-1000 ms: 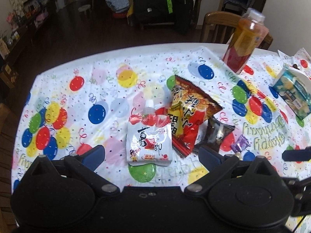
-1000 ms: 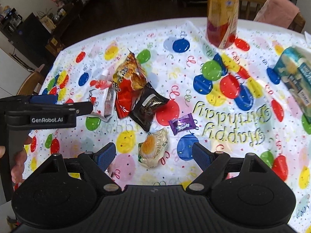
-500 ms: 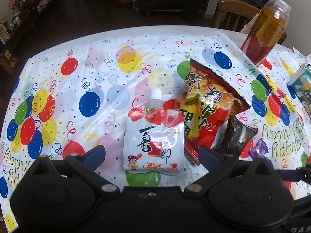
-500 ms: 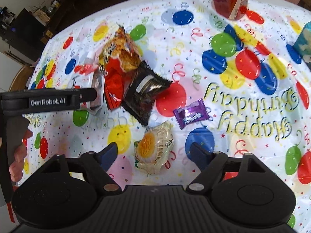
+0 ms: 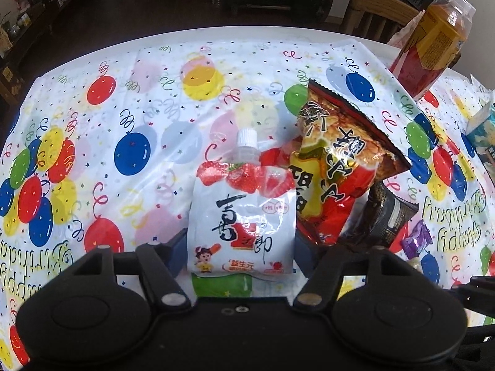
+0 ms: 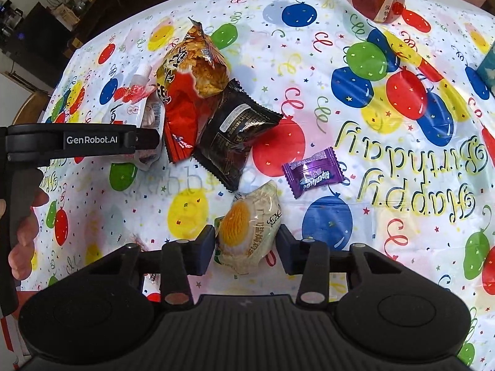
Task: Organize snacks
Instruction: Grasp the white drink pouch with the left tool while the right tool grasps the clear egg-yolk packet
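A white strawberry jelly pouch (image 5: 244, 216) lies flat on the balloon-print tablecloth (image 5: 123, 108), and my left gripper (image 5: 241, 253) is shut on its lower sides. Right of it lie a red and orange chips bag (image 5: 337, 167), a black packet (image 5: 386, 219) and a purple candy (image 5: 417, 241). In the right wrist view, my right gripper (image 6: 246, 247) is shut on a wrapped pastry with a yellow centre (image 6: 247, 232). Beyond it are the purple candy (image 6: 312, 173), the black packet (image 6: 238, 136), the chips bag (image 6: 188, 86) and the pouch (image 6: 136, 105).
A juice bottle (image 5: 430, 40) stands at the far right of the table, with a teal box (image 5: 482, 136) near the right edge. A wooden chair (image 5: 371, 9) is behind the table. A hand (image 6: 24, 232) holds the left gripper's handle.
Both grippers moved forward and down to the table, and their fingers narrowed: the left onto the jelly pouch, the right onto the pastry.
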